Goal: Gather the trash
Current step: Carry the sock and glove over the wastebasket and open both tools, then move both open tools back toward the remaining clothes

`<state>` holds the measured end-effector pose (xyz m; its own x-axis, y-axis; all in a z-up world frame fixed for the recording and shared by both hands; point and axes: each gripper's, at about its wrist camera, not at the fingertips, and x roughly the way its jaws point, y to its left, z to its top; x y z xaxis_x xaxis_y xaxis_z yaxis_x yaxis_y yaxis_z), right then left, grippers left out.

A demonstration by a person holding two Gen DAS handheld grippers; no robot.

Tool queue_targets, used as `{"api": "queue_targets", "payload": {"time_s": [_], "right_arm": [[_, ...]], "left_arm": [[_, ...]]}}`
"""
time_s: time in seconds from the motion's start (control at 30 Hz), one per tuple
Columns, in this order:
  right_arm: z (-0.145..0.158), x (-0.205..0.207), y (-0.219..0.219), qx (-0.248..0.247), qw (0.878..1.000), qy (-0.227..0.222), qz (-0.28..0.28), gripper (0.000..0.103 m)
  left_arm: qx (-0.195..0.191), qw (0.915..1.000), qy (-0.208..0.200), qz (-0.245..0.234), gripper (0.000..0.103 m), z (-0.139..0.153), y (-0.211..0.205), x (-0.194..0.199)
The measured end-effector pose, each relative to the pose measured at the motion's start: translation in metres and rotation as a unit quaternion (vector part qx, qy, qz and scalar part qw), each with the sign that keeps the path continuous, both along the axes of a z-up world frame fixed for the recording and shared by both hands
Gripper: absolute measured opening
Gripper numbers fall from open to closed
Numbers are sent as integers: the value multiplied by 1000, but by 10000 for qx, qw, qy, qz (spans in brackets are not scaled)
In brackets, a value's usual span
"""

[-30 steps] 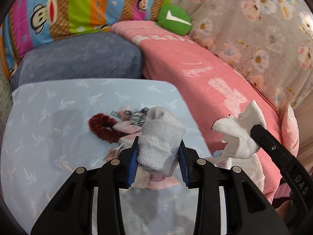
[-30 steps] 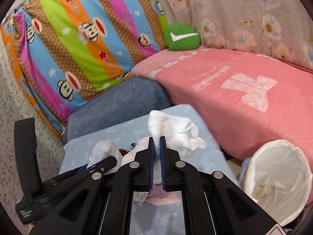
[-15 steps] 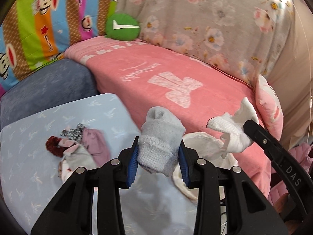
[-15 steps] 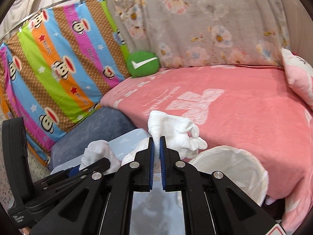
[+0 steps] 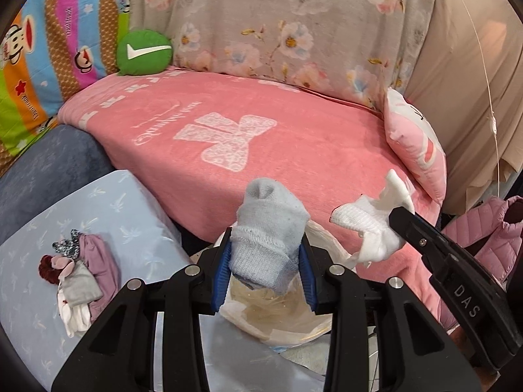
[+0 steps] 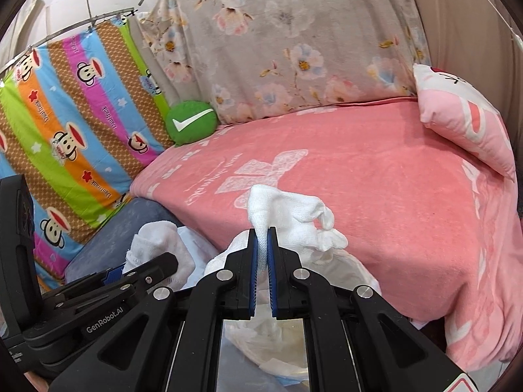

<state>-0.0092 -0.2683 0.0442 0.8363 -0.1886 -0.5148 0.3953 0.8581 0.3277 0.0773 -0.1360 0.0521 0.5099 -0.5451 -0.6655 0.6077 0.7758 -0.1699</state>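
Note:
My left gripper [image 5: 265, 254] is shut on a light grey sock [image 5: 269, 228] that stands up between its blue pads. My right gripper [image 6: 262, 238] is shut on a white sock [image 6: 287, 215], which droops over its tips. In the left wrist view the right gripper [image 5: 397, 214] comes in from the right with the white sock [image 5: 369, 225]. Both hang over a bin lined with a white bag [image 5: 287, 313], whose rim [image 6: 356, 271] shows just below the right fingers. The left gripper [image 6: 170, 259] with its grey sock [image 6: 157, 241] shows at lower left of the right wrist view.
A pile of small clothes and a dark red scrunchie [image 5: 76, 272] lies on a pale blue cushion [image 5: 114, 215] at left. Behind the bin is a bed with a pink blanket [image 5: 261, 137], a green round cushion [image 5: 143, 53], a pink pillow [image 5: 415, 150] and a pink jacket [image 5: 483, 241].
Both grippers have swung to the right, away from the blue cushion and its clothes pile, and now hang over the lined bin. Each still holds its sock.

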Motion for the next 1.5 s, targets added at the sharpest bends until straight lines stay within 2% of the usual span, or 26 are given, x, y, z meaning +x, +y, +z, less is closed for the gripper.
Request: {"api": "queue_targets", "payload": {"time_s": [0.37, 0.43, 0.53, 0.57, 0.6, 0.67, 0.7, 1.27, 1.5], "right_arm": [[-11, 3, -13, 64, 9999, 87, -114, 6], [-13, 4, -14, 72, 9998, 108, -126, 6], [-15, 7, -13, 87, 9998, 123, -144, 12], [-15, 8, -13, 74, 9998, 114, -148, 13], [-16, 8, -12, 67, 9998, 113, -145, 22], [-16, 9, -11, 32, 9997, 94, -205, 38], [-16, 8, -11, 30, 9997, 88, -209, 41], [-15, 16, 9, -28, 9998, 180, 53, 42], [-15, 20, 20, -55, 9996, 215, 155, 46]], "left_arm": [[8, 9995, 108, -295, 38, -4, -23, 0], [-26, 9994, 157, -304, 42, -5, -24, 3], [-105, 9998, 119, -138, 73, -4, -20, 7], [-126, 9999, 72, -38, 77, -3, -18, 7], [-135, 9999, 46, 29, 80, -3, -15, 9], [-127, 9998, 67, 97, 80, -3, -13, 11], [-133, 9998, 101, 134, 80, -4, -10, 13], [-233, 9984, 195, 469, 80, -6, 18, 19], [-283, 9975, 245, 606, 80, -9, 32, 23]]}}
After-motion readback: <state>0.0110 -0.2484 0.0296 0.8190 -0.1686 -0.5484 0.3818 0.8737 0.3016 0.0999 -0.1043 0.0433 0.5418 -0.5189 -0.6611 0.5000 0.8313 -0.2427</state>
